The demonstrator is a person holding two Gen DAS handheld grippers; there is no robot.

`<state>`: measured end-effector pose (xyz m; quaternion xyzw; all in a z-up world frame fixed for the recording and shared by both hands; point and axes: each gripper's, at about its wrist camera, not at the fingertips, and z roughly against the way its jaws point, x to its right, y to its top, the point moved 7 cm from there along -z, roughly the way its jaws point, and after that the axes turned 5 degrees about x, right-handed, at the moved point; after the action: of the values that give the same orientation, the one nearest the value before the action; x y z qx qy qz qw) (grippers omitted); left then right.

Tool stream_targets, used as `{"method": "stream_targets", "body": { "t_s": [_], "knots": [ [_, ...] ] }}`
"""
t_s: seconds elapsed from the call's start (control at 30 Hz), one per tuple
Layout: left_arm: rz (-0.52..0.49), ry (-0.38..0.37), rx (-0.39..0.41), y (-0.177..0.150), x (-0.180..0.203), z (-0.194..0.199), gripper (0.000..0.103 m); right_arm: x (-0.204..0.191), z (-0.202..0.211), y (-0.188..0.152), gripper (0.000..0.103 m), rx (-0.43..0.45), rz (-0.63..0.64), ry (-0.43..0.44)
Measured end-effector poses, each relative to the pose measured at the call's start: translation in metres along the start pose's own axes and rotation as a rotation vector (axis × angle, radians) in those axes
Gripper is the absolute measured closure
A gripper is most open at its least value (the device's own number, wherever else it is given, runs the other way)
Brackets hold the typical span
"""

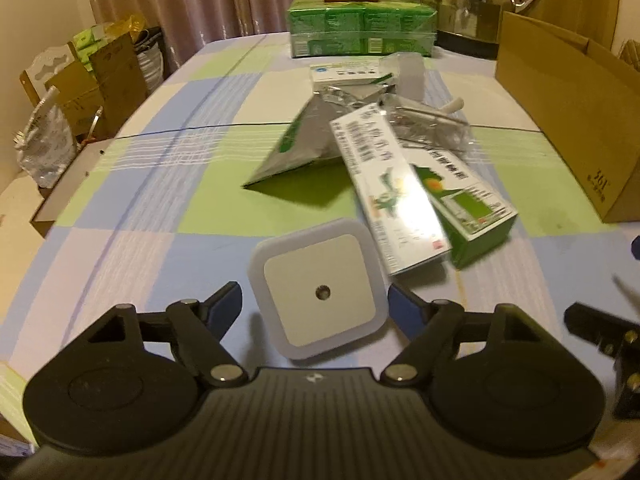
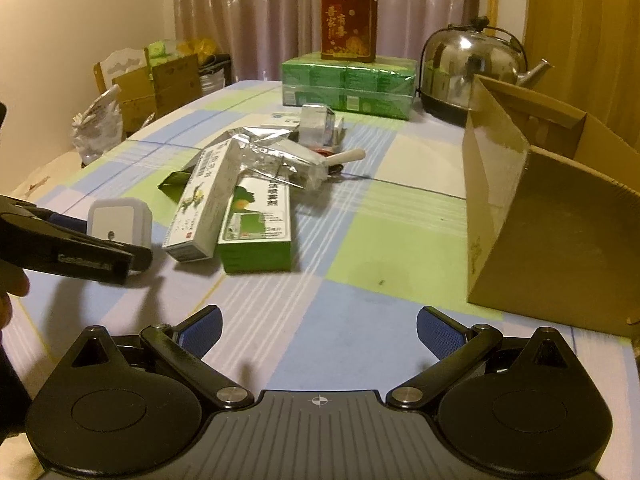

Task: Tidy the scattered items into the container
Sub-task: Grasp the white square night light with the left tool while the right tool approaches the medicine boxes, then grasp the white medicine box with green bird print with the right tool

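Observation:
A white square night light lies on the checked tablecloth between the fingers of my open left gripper; the pads stand just off its sides. It also shows in the right wrist view, beside the left gripper. Behind it lie a white medicine box, a green box, a green foil packet and a clear plastic bag. The open cardboard box stands at the right. My right gripper is open and empty above the cloth.
At the table's far end stand a stack of green packs with a red carton on top and a steel kettle. Cardboard boxes and bags sit on a chair beyond the left table edge.

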<state>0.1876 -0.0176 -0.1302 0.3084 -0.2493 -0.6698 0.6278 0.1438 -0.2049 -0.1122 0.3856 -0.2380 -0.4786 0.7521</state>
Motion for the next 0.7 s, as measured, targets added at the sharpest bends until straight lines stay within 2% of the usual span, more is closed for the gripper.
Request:
{"method": "stream_targets", "body": {
  "t_s": [0.17,0.33,0.37,0.47,0.7],
  "knots": [
    [0.013,0.010,0.001,-0.001,-0.021,0.001,0.026,-0.011,-0.006,0.004,0.002,0.007,0.012,0.022],
    [0.012,0.009,0.014,0.003,-0.024,-0.002,0.024,-0.018,-0.013,0.009,0.002,0.010,0.017,0.030],
    [0.015,0.003,0.014,0.004,-0.023,-0.003,0.025,-0.020,-0.014,0.010,0.002,0.010,0.019,0.032],
    [0.021,-0.016,-0.005,0.004,-0.022,-0.007,0.042,-0.022,-0.016,0.012,0.002,0.015,0.023,0.036],
    [0.015,-0.019,0.015,0.007,-0.037,0.000,0.042,-0.032,-0.026,0.027,0.002,0.031,0.028,0.060]
  ]
}}
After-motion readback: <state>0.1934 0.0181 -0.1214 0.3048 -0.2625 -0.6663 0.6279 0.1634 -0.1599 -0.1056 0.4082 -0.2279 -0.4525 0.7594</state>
